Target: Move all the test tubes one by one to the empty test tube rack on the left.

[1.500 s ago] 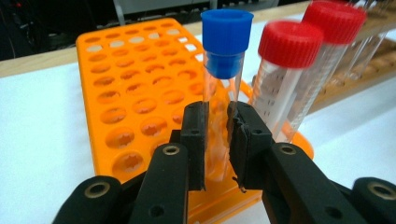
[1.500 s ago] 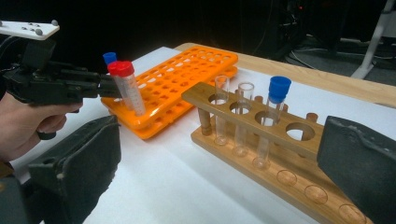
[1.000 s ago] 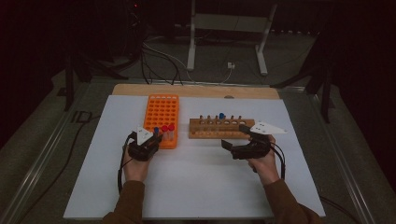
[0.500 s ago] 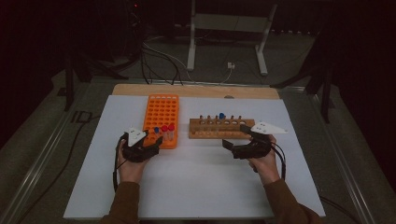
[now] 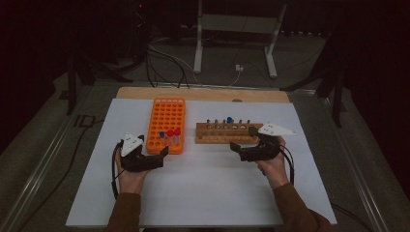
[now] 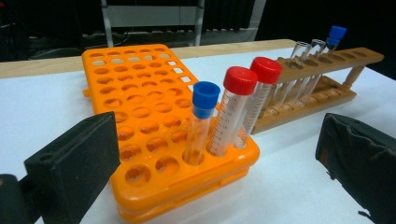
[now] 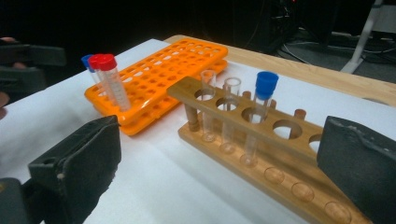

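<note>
An orange tube rack (image 5: pixel 167 116) stands left of centre on the white sheet. At its near corner it holds a blue-capped tube (image 6: pixel 203 116) and two red-capped tubes (image 6: pixel 236 107). My left gripper (image 5: pixel 162 157) lies just short of that corner. Its jaws have just been opening and now stand open and wide, pads clear of the tubes. The wooden rack (image 5: pixel 227 135) to the right carries a blue-capped tube (image 7: pixel 261 107) and two uncapped clear tubes (image 7: pixel 208 102). My right gripper (image 5: pixel 241 139) rests open at that rack's near side, holding nothing.
The white sheet (image 5: pixel 208 193) covers most of the table, and a strip of wooden tabletop (image 5: pixel 203 94) shows at the back. Beyond it, cables (image 5: pixel 164 63) and a metal stand's legs (image 5: pixel 232 43) lie on the dark floor. A metal rail (image 5: pixel 43 164) runs along the left.
My left gripper has drawn back from the orange rack's near corner toward the person and slightly left, and its jaws have opened wide. The right hand has stayed put.
</note>
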Tool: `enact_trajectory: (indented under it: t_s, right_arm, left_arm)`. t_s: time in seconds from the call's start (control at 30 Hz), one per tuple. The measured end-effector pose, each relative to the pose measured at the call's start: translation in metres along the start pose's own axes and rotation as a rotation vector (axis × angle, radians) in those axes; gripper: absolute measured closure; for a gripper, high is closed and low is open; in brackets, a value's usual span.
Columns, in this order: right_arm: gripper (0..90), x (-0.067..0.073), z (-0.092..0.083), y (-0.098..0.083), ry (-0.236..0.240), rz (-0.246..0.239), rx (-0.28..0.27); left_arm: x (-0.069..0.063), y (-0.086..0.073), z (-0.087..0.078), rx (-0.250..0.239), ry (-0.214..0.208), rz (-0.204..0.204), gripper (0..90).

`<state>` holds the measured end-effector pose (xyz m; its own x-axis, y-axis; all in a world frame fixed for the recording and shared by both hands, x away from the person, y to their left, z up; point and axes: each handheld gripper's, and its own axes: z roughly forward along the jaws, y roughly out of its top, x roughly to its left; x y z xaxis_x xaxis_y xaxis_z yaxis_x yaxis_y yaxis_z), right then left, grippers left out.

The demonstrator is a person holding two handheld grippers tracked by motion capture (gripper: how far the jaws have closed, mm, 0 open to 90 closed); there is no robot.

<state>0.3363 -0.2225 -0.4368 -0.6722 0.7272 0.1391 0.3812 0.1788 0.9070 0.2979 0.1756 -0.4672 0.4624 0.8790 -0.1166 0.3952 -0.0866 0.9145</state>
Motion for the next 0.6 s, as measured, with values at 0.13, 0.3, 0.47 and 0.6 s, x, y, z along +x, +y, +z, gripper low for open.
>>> enact_trajectory:
  t_s: [0.13, 0.3, 0.47, 0.6]
  right_arm:
    - [5.1, -0.001, 0.006, 0.008, -0.015, -0.014, 0.002]
    - [8.4, -0.004, 0.017, 0.019, -0.038, -0.042, 0.012]
    - [19.7, -0.011, 0.031, 0.02, -0.074, -0.039, 0.033]
    - [39.9, -0.021, 0.044, 0.015, -0.104, -0.031, 0.072]
  left_arm:
    - [-0.004, -0.006, -0.003, 0.01, -0.019, 0.019, 4.3]
    - [-0.01, -0.005, -0.005, 0.002, -0.021, 0.043, 3.5]
    - [-0.012, -0.005, -0.004, -0.007, -0.004, 0.039, 1.0]
    - [-0.011, -0.007, -0.003, -0.009, -0.002, 0.02, 1.0]
